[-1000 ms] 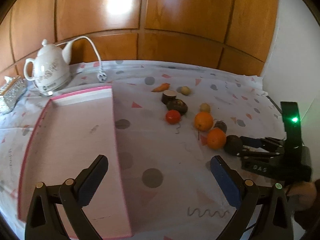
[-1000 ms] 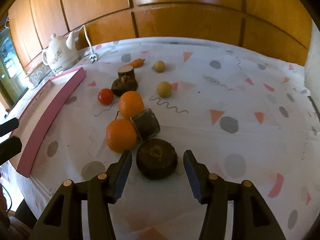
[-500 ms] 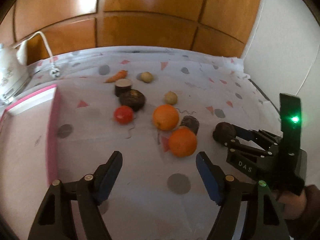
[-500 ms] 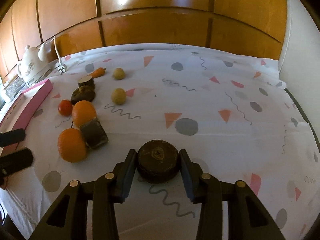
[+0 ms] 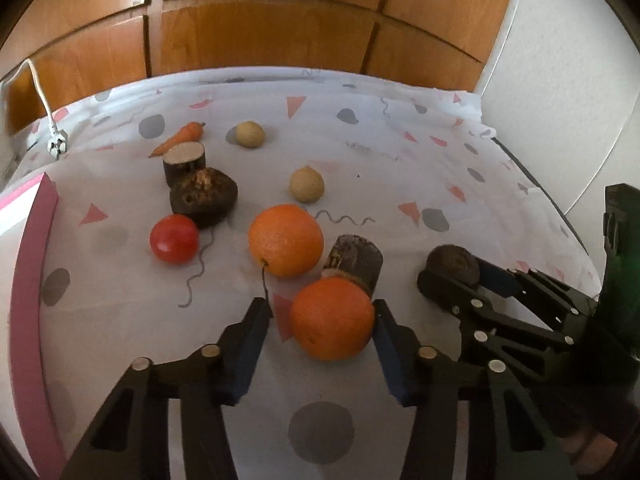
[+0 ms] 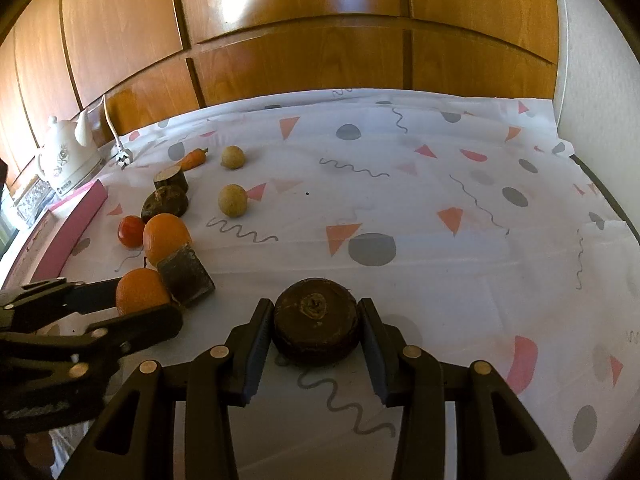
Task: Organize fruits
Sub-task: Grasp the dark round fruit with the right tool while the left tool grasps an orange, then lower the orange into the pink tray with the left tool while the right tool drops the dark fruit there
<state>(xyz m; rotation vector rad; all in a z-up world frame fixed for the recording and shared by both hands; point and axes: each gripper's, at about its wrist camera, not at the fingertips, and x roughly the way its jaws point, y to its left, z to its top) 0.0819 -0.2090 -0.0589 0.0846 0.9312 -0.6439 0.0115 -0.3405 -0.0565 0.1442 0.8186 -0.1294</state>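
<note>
closing the left gripper (image 5: 320, 316) around the nearer orange (image 5: 331, 319), right pad touching, left pad just short; pinching a dark brown round fruit (image 6: 316, 326) in the right gripper (image 6: 316, 330), low over the tabletop (image 6: 440, 208). sitting loose nearby: second orange (image 5: 285, 240), tomato (image 5: 174, 239), two pale fruits. sorting barely starting, looking at the bare pink tray (image 5: 28, 300).

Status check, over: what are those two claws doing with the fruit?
Left gripper closing around near orange. Right gripper clamped on dark round fruit. Dark stump touching that orange.
</note>
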